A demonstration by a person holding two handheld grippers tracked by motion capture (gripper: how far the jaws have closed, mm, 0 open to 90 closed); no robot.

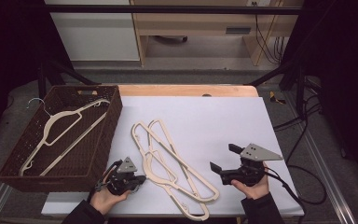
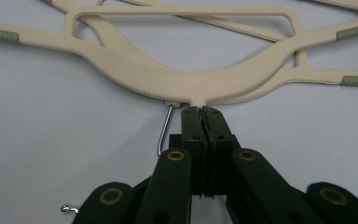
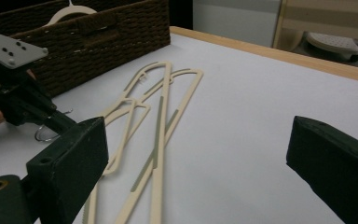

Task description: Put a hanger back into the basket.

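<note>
cream plastic hangers (image 1: 175,170) with grey-green ribbed grips and silver wire hooks (image 2: 164,128), dark brown woven basket (image 1: 103,140), white table cover (image 1: 223,126) over light wood edge, black grippers with brass pivots and grey plates.

basket (image 1: 9,173): table's left, one hanger (image 1: 60,130) inside | two hangers (image 1: 168,163): overlapping, right of basket, on sheet (image 1: 223,121)

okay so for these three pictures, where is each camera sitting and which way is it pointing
High view: above the person's side, looking forward and down on the table; both hands, left gripper and right gripper show.
Left gripper view: rides the left gripper, looking along its shut jaws at the neck of a cream hanger.
Right gripper view: rides the right gripper, looking across the table to the basket.
Shared: all show the two hangers.
</note>
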